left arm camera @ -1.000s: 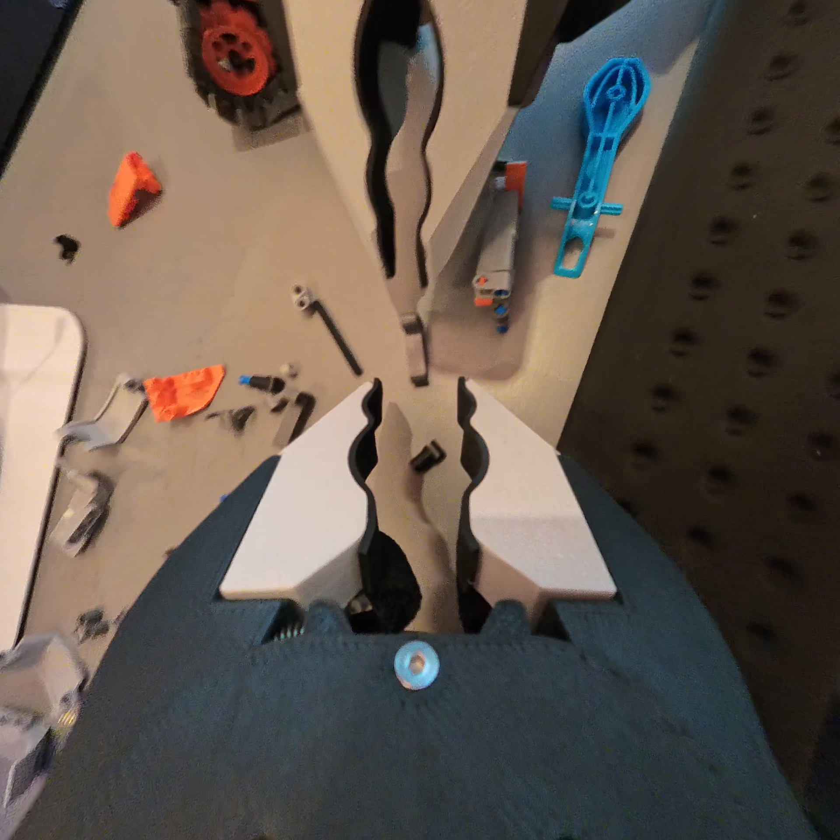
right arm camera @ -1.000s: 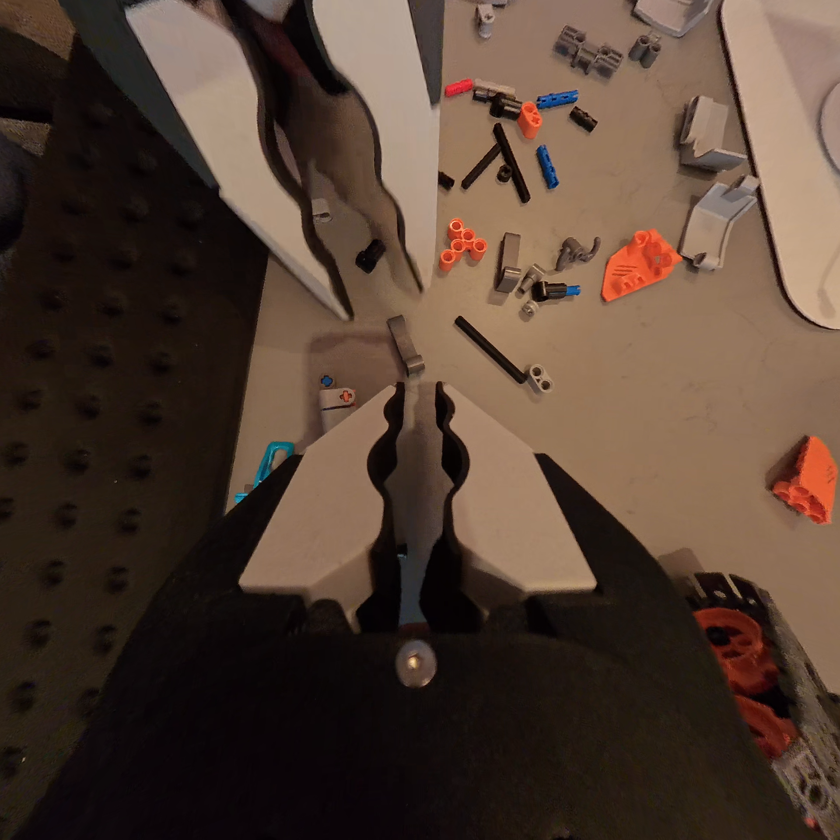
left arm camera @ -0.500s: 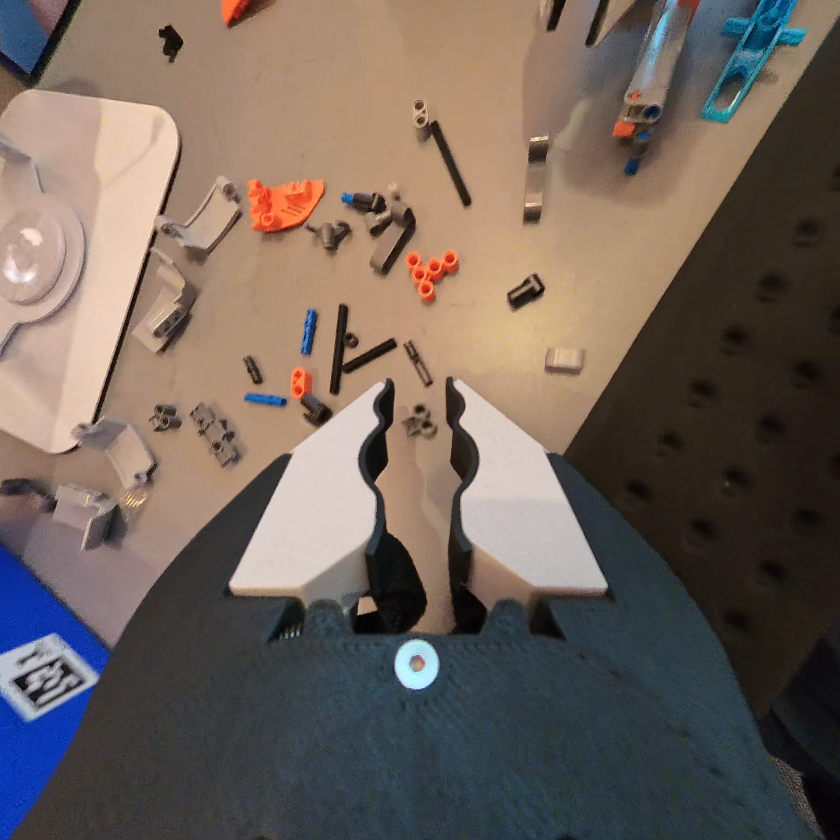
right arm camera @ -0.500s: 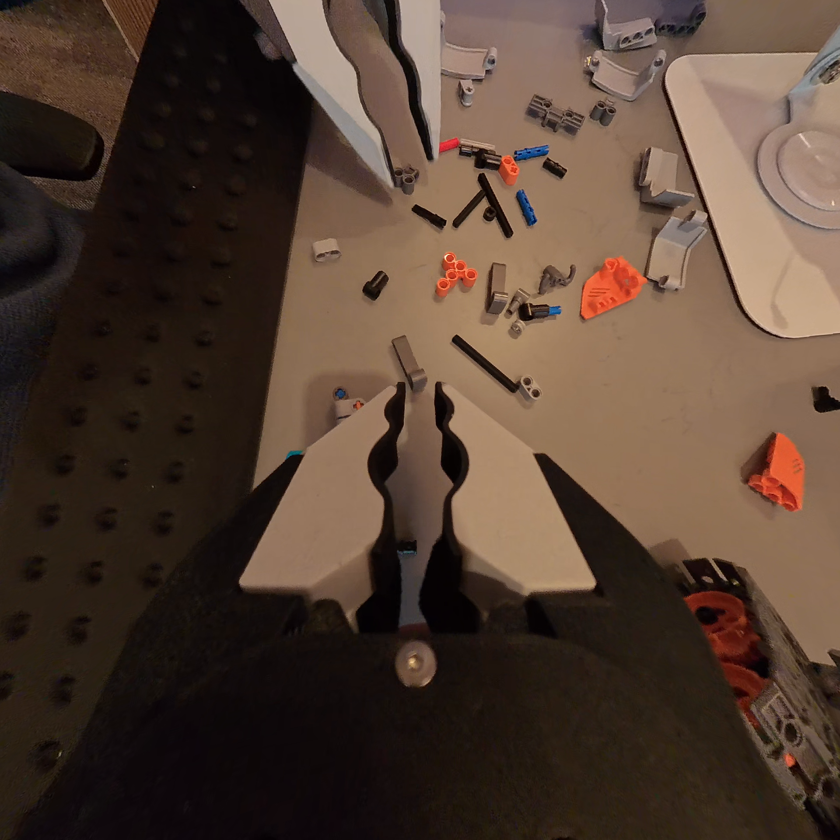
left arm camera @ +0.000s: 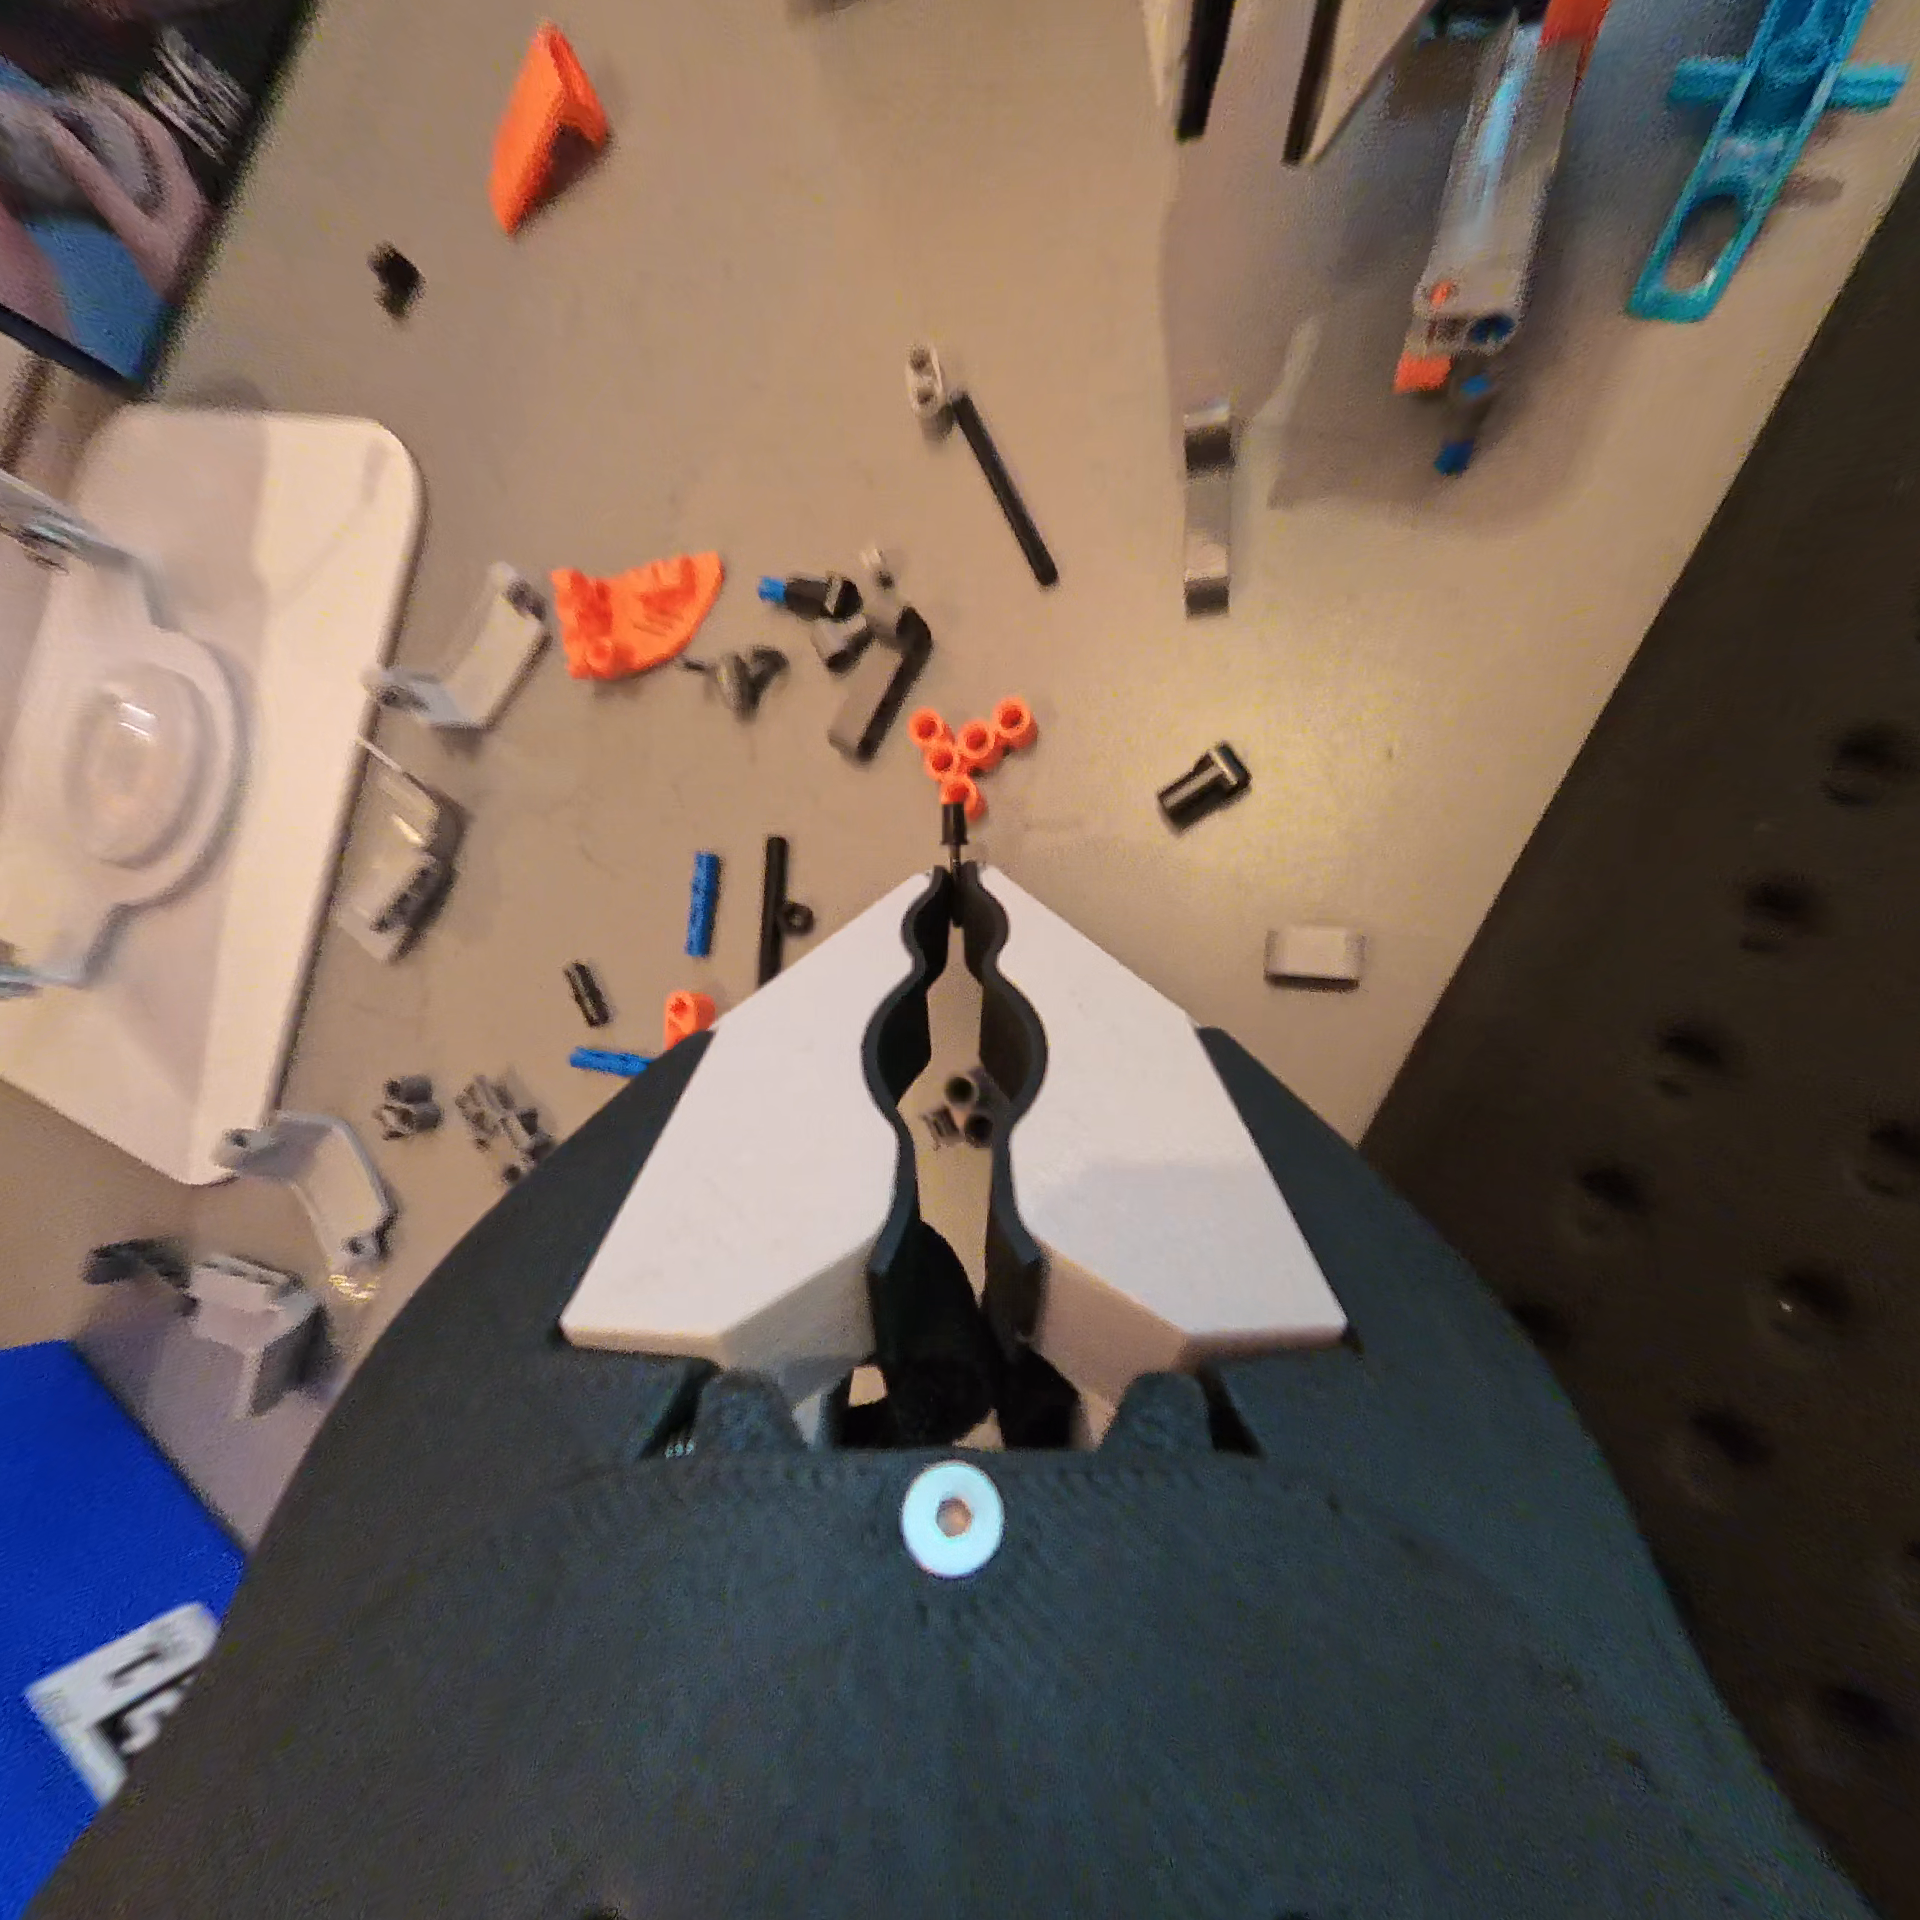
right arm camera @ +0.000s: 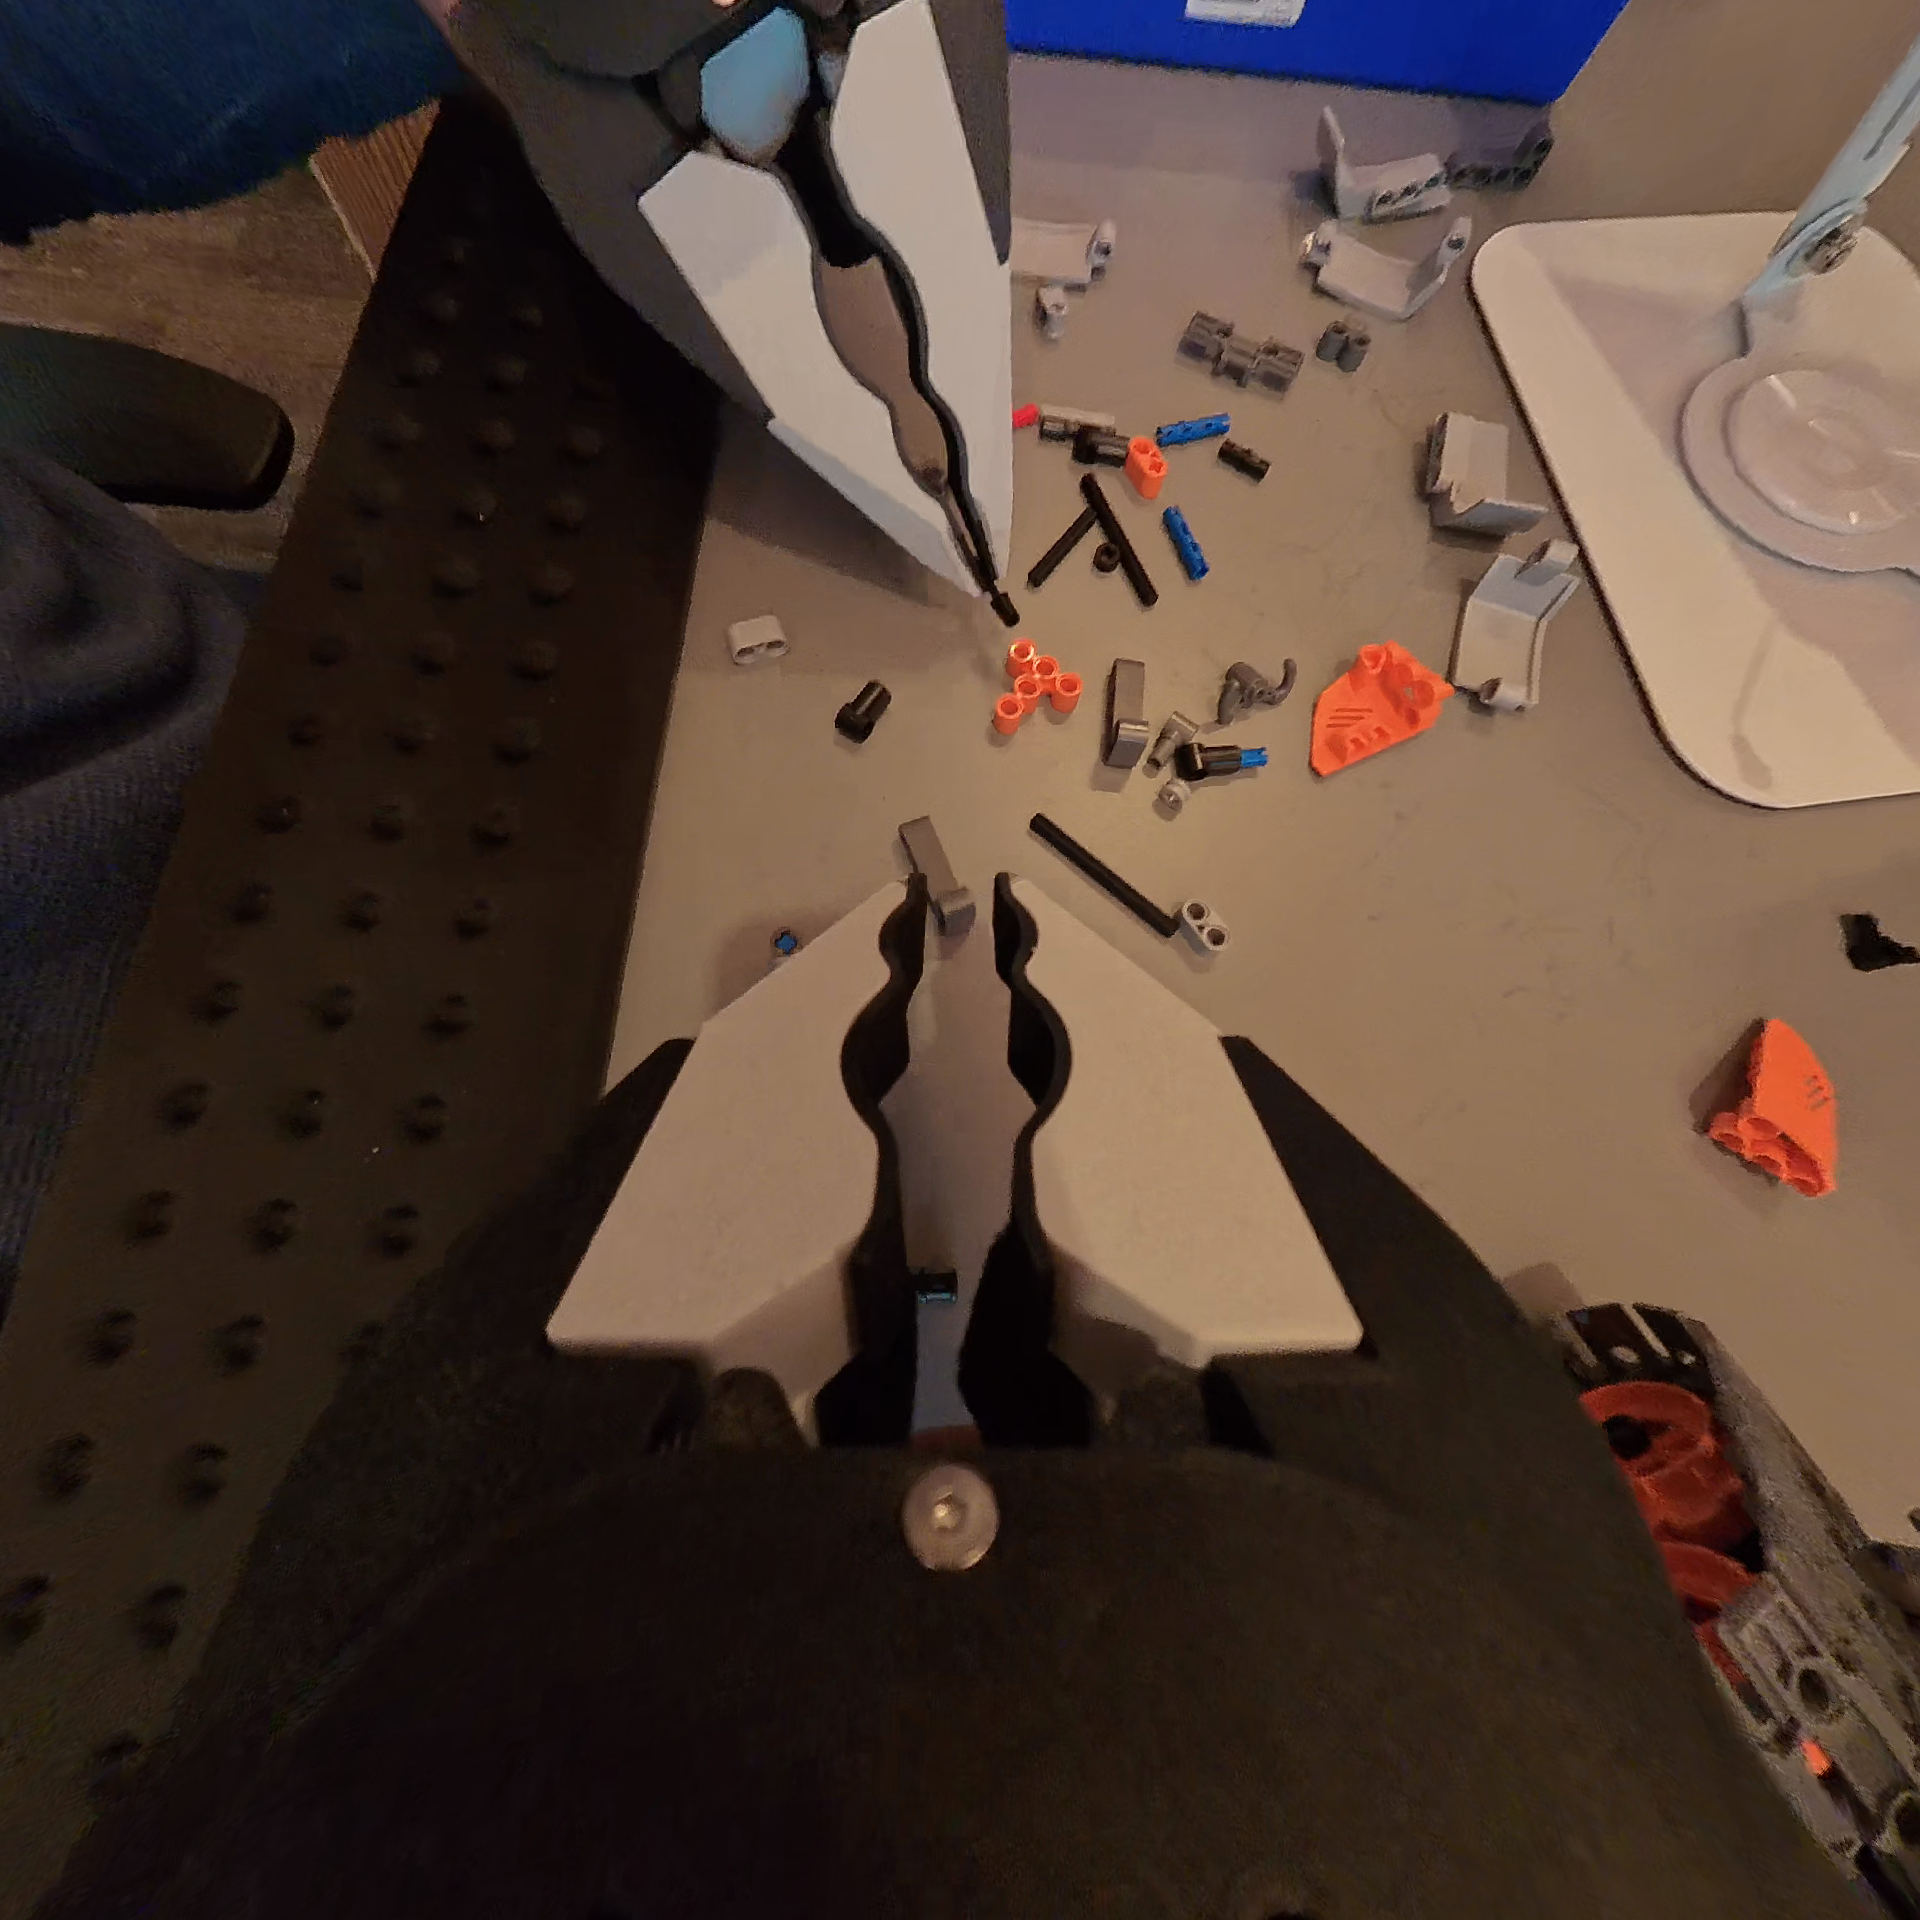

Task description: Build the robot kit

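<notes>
My left gripper is shut on a small black pin, which sticks out past the fingertips just above an orange multi-hole connector. The right wrist view shows the same gripper with the pin over the orange connector. My right gripper is open and low over the table. A bent grey beam lies at its fingertips; its near end is between them. That beam also shows in the left wrist view.
Loose small parts are scattered on the grey table: a black axle with a grey connector, an orange panel, an orange wedge, a black bush. A white base plate lies right, a black studded mat left, a wheeled model near right. Left tips to right tips: about 11 centimetres. Between my left fingertips and the black bush there is roughly 5 centimetres. It is also in sight in the left wrist view.
My left gripper has shut on the black pin and carried it forward to just over the orange connector. The right gripper has stayed in place, still open.
</notes>
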Demonstrator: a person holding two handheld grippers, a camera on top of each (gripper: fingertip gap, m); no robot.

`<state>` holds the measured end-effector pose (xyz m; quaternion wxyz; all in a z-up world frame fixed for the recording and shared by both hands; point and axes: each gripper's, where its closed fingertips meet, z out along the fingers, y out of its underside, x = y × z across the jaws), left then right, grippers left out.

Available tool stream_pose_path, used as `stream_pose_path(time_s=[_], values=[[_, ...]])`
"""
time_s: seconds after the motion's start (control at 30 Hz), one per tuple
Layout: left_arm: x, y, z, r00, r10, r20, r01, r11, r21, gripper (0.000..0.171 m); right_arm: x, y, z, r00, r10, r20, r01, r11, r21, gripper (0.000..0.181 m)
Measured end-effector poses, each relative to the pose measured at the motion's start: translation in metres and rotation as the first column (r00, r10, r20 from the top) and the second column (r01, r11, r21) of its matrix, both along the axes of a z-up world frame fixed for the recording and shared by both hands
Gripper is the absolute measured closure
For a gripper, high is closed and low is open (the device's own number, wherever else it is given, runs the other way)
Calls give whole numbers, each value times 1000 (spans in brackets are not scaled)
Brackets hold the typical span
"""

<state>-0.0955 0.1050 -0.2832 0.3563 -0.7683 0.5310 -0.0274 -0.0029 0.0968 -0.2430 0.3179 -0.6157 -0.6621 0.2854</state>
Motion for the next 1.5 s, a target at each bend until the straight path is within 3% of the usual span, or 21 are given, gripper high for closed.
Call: stream_pose_path(time_s=[0.1, 0.23, 0.37, 0.7, 1.07, 1.2, 1.23, 1.3, 1.5], values=[[16, -1, 19, 997, -82, -14, 83, 990, 110, 171, -4, -2, 18, 996, 25, -82, -19, 997, 72, 167], [37, -1, 39, 984, -172, 34, 166, 976, 138, 171, -6, -6, 37, 988, 62, -140, -32, 977, 209, 166], [51, 1, 58, 965, -261, 14, 255, 953, 162, 171, -4, -6, 41, 986, 49, -161, -8, 969, 246, 162], [77, 11, 70, 922, -386, -18, 384, 909, 161, 171, -4, 6, 44, 985, 19, -170, 40, 940, 340, 161], [92, 2, 66, 891, -453, -31, 452, 880, 142, 171, -7, 9, 28, 996, 21, -92, 15, 928, 373, 178], [94, 5, 66, 903, -429, 12, 423, 894, 147, 171, -3, 13, 28, 995, -6, -97, 39, 939, 341, 179], [93, 8, 66, 920, -391, 33, 383, 913, 139, 163, 0, 15, 27, 995, -24, -94, 54, 944, 327, 180], [83, 5, 53, 936, -352, 27, 351, 935, 46, 150, 6, 19, 25, 995, -38, -90, 64, 949, 308, 180], [76, -11, 7, 943, -332, -3, 329, 936, -126, 149, 14, 22, 12, 998, -57, -36, 65, 959, 277, 180]])
